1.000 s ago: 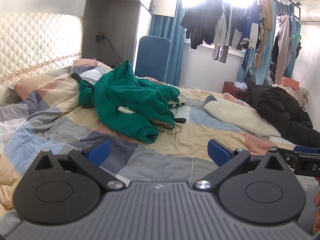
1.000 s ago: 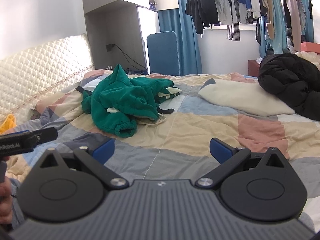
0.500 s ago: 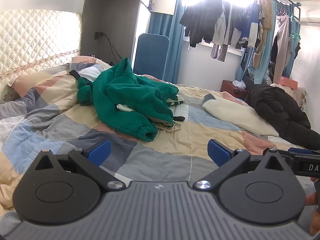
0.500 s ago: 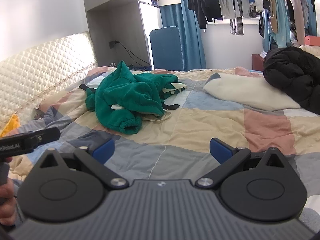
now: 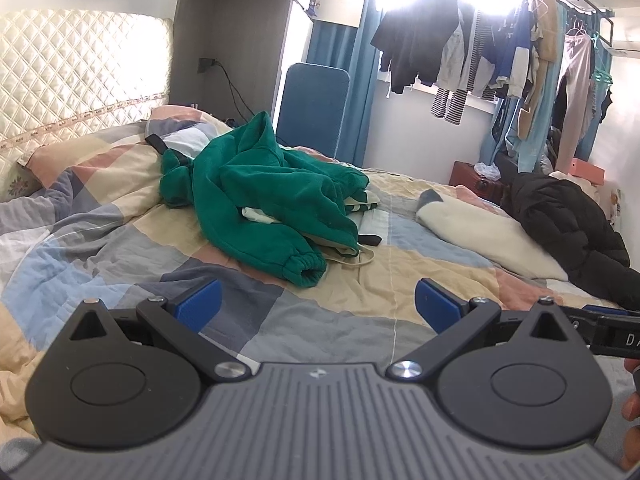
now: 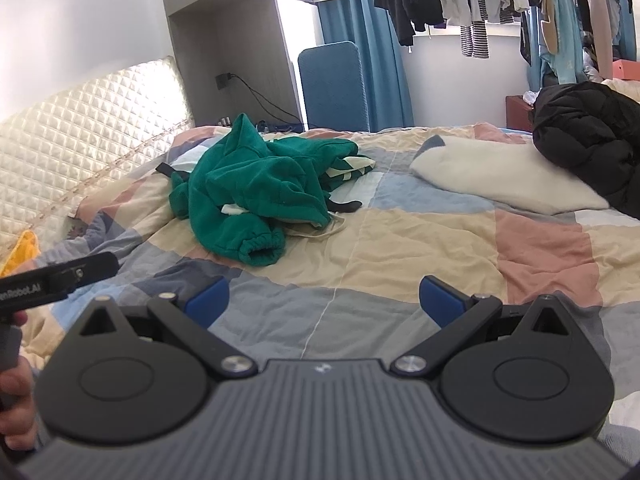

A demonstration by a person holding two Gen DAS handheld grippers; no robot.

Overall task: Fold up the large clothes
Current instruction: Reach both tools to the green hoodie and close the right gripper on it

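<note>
Both the left gripper [image 5: 316, 300] and the right gripper [image 6: 323, 298] are held wide open and empty above the quilt [image 5: 320, 320]. The green sweatshirt [image 5: 264, 196] lies crumpled at 11 o'clock (well apart); its cuff [image 5: 306, 268] should be gripped first. Its collar and hem cannot be made out

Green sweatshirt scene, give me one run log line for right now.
green sweatshirt: crumpled on quilt, untouched | left tongs: open, empty | right tongs: open, empty
</note>
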